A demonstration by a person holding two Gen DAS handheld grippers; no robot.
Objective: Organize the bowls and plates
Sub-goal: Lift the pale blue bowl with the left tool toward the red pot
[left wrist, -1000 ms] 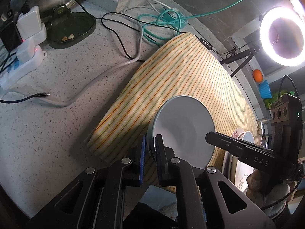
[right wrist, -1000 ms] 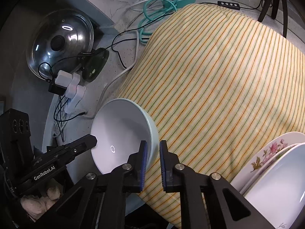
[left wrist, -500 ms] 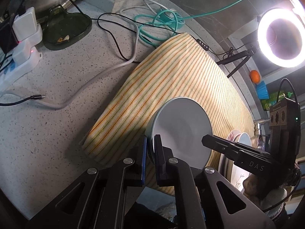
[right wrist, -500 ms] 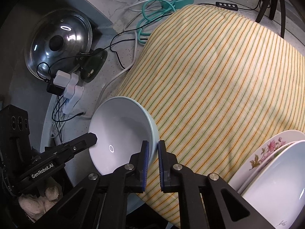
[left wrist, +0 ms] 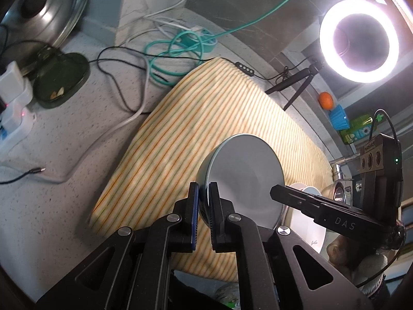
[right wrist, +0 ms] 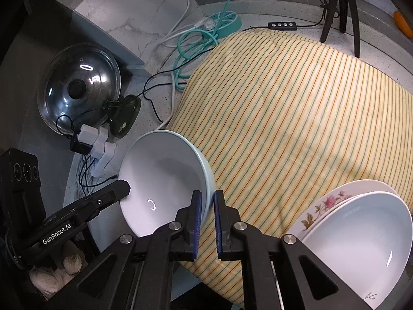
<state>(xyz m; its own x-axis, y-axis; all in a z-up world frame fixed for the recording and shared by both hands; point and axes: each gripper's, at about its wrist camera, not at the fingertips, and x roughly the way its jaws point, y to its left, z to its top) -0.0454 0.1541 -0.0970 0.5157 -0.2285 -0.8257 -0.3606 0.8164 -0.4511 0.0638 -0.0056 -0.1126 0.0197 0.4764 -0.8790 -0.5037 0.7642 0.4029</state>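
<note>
Now bowl [right wrist: 165,180] rim pinched between both tongs, left tongs [left wrist: 203,199], right tongs [right wrist: 206,204]

A bowl held between two tools, above the near-left corner of a cloth on the counter.

The bowl [right wrist: 165,180] has the left tool [left wrist: 203,201] on one rim and the right tool [right wrist: 206,206] on the opposite rim. On the cloth [right wrist: 296,118] — at its near right — stacked plates [right wrist: 361,232]. Left of the cloth — cables [right wrist: 196,41], a pot lid [right wrist: 80,87] and a power strip [right wrist: 100,149] on the counter [left wrist: 64,134].
</note>
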